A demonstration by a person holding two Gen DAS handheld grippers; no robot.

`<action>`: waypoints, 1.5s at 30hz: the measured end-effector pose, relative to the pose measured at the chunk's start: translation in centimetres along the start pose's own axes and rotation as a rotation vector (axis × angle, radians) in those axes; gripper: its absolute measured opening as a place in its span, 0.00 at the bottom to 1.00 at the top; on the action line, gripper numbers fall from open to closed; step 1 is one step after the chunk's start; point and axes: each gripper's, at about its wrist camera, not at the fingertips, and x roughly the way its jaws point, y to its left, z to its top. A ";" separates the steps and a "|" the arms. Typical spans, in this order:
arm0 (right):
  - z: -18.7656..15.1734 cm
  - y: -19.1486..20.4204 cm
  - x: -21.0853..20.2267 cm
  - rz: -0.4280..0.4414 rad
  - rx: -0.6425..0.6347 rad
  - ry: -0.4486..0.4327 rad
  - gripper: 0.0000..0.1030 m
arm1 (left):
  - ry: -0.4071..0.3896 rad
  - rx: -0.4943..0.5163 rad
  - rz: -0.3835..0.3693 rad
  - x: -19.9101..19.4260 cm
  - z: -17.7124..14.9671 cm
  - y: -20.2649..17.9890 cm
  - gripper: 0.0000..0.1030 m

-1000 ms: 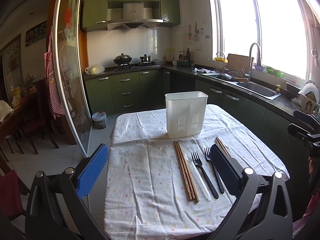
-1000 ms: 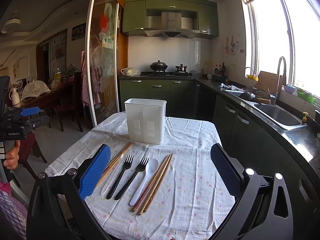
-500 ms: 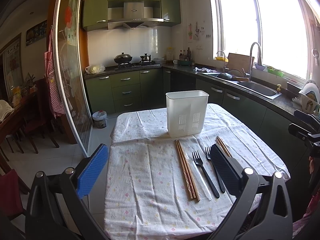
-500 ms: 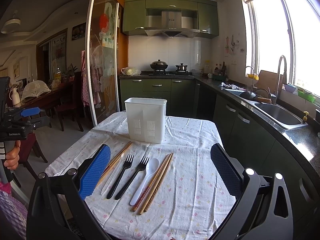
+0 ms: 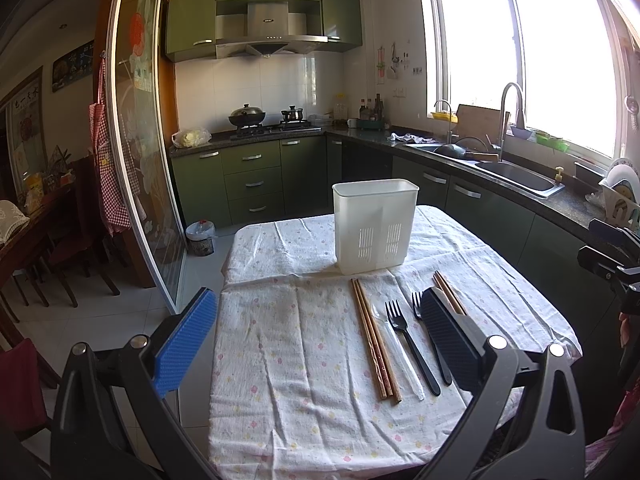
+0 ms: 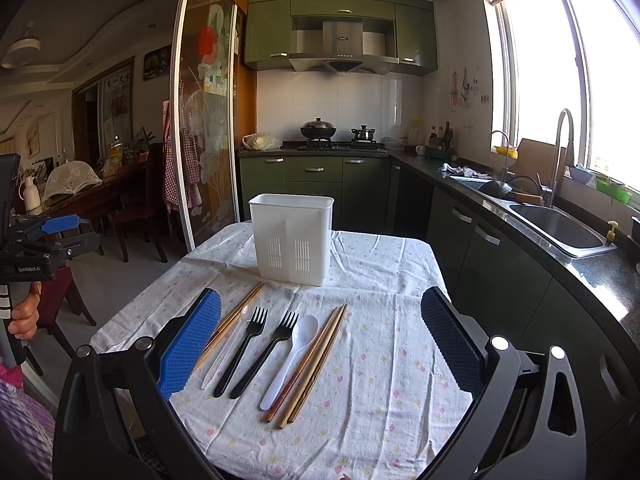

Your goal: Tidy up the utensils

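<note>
Nothing's been sorted yet tbh: white holder [image 6: 291,238] looks empty, all utensils [image 6: 276,344] are laid out mid-counter, both claws [image 5: 320,340] [image 6: 320,340] held wide, nothing gripped

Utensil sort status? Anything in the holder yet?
Done: nothing that shows; no handles stick out of the white holder.
In hand: nothing. The left tongs and right tongs are open, above the table.
Left: everything still lies on the cloth: two chopstick pairs, two black forks, white spoon and clear spoon.
</note>
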 end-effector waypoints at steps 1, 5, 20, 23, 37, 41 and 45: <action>0.0 0.0 0.0 0.000 0.000 0.000 0.96 | 0.000 0.002 0.005 0.1 -0.1 0.0 0.94; -0.3 -0.1 0.4 0.002 0.016 0.014 0.96 | 0.015 -0.001 0.007 0.6 -0.3 0.3 0.94; -1.4 -2.9 10.5 0.054 0.180 0.380 0.96 | 0.653 -0.080 -0.233 17.6 -2.2 -3.6 0.94; -2.0 -3.8 10.9 0.054 0.205 0.390 0.96 | 0.721 -0.106 -0.266 19.6 -2.5 -5.1 0.94; -2.1 -4.5 10.1 0.073 0.215 0.402 0.96 | 0.929 -0.114 -0.241 24.2 -3.8 -10.3 0.36; -2.1 -4.6 9.8 0.076 0.213 0.396 0.96 | 0.922 -0.103 -0.209 24.9 -4.0 -11.2 0.26; -2.1 -4.7 9.6 0.076 0.212 0.395 0.96 | 0.916 -0.071 -0.125 25.6 -4.1 -11.7 0.26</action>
